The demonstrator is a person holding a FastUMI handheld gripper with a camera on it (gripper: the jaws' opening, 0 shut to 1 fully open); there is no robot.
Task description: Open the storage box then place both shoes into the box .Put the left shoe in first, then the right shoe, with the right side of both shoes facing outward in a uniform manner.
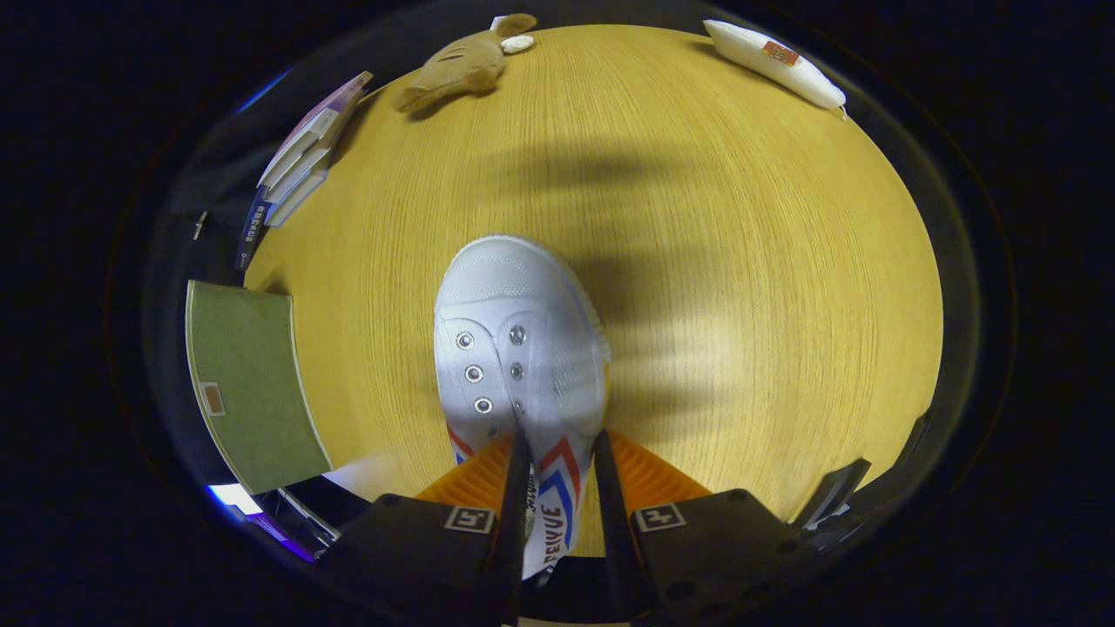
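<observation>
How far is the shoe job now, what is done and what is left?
Done: the gripper is shut on the white shoe's side wall. In hand: carrying it over the wooden table. Left: placing it in the box, then the other shoe. The green flap may be the box lid.

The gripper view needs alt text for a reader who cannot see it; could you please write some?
The gripper is shut on the side wall of a white canvas shoe, whose toe points ahead over a wooden table. Beyond lie a plush toy, a white packet and stacked books; a green lid-like panel sits beside the fingers.
</observation>
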